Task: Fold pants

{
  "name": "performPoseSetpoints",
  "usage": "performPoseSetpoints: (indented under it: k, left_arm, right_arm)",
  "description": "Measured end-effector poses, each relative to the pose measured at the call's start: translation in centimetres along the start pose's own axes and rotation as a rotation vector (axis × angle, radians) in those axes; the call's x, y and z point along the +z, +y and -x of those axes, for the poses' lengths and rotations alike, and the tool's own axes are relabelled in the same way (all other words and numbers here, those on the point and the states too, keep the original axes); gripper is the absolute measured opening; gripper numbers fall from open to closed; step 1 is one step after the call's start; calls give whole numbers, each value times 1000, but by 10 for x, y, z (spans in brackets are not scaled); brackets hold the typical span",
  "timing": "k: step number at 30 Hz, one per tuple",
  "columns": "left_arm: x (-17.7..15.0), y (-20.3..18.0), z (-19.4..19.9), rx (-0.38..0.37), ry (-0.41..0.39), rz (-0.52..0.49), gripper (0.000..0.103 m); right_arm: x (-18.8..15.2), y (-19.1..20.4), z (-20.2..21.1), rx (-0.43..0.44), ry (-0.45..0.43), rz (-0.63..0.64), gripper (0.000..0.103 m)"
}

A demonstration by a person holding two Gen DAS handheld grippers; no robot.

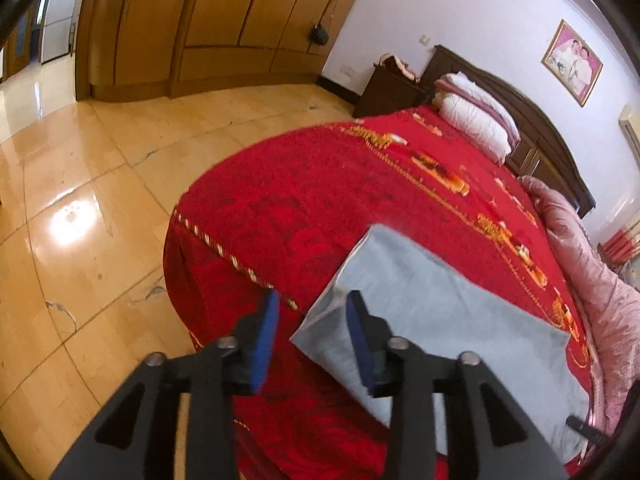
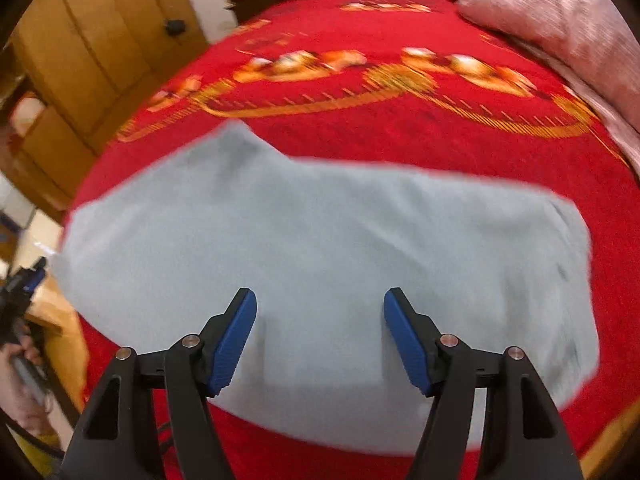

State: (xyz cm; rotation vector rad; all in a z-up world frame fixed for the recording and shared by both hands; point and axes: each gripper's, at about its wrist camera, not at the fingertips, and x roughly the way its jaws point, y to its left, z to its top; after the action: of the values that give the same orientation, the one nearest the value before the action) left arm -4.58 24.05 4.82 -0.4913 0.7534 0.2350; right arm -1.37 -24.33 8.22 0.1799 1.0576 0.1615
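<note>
The pants (image 2: 320, 264), a soft, matte, pale grey-blue cloth, lie folded into a broad flat slab on the bed (image 1: 280, 208), near its foot corner. The bed wears a red plush cover with woven gold and orange ornament and a twisted gold cord along the edge.

The left hand-held gripper (image 1: 312, 304) hangs over the pants' folded corner. Its black angular fingers carry blue ribbed pads (image 1: 266, 340), which stand apart with nothing between them; one pad sits over the red cover, the other over the grey cloth, and whether it touches I cannot tell.

The right hand-held gripper (image 2: 320, 300) points down at the middle of the pants, its blue pads wide apart and empty above the cloth.

A crinkled pink quilt (image 1: 592, 280) lies along the far side of the bed. White pillows (image 1: 476, 116) rest against a dark wooden headboard (image 1: 532, 136). The floor (image 1: 80, 200) is glossy tan tile, with wooden wardrobes (image 1: 224, 20) beyond.
</note>
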Motion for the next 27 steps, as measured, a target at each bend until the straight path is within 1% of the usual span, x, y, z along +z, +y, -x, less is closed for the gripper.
performPoseSetpoints:
  k: [2,5,9,10,11,12,13,17,21,22,24,27]
  left_arm:
    - [3,-4,4,-8,-7,-11,43]
    - [5,-13,4,-51,13,-25,46]
    - [3,-27,2,-85,32,-66,47]
    - [2,-31,-1,-89,36,-76,47]
    - [1,-34,-2,-92,41,-83,47]
    - [0,-37,-5,-99,49,-91,47]
    - [-2,-41,-9,-113,61,-99,47]
    - [-5,-53,-22,-147,94,-140,47]
    - [-4,-77,-50,-164,124,-259,47]
    - [-3,-81,-57,-157,133,-282,47]
    - [0,-89,-78,-116,156,-330,47]
    - [11,-101,-99,-61,120,-407,47]
  right_arm:
    - [23,13,-9,36,-12,39,69]
    - [51,32,-28,41,-9,116,69]
    - [75,54,-63,34,45,209,68]
    - [78,56,-69,39,57,214,63]
    - [80,58,-78,42,72,220,40]
    - [81,58,-83,21,78,222,22]
    - [81,58,-86,-1,82,216,9]
    - [94,44,-94,12,69,128,8]
    - [95,41,-106,5,66,91,8]
    - [94,43,-106,-3,59,100,8]
    - [95,43,-107,-3,57,99,8]
    - [99,38,-109,12,64,87,10]
